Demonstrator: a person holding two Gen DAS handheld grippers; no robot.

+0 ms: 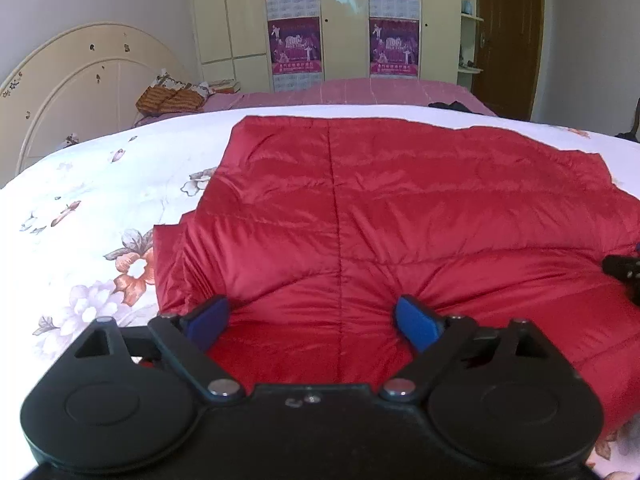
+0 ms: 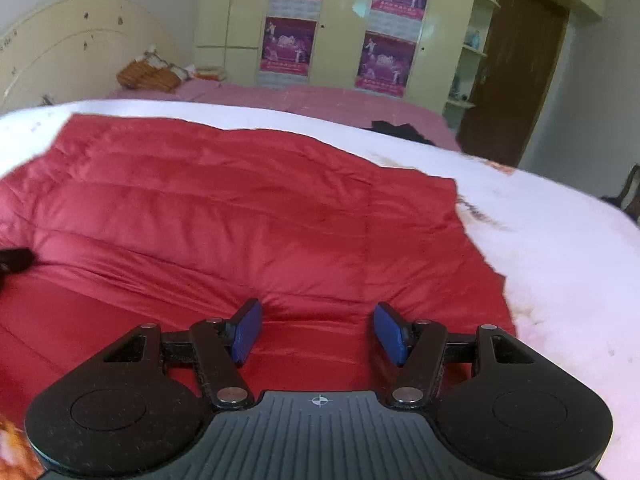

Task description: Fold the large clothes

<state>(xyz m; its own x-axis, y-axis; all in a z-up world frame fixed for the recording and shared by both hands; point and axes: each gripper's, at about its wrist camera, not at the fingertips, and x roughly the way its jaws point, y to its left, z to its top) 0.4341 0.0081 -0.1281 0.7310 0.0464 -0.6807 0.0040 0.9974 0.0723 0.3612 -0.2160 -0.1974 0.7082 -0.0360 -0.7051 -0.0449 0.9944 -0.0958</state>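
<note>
Red quilted jacket (image 1: 400, 208), spread on the floral bedsheet (image 1: 100, 184): puffy, light, slick-looking, best pinched at a near hem or corner; left gripper (image 1: 312, 320) wide, right gripper (image 2: 316, 330) half-open, both empty.

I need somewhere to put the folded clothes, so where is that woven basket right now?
The woven basket sits at the far left in both views, on the pink bedspread beside the cream headboard, beyond the red jacket.
</note>
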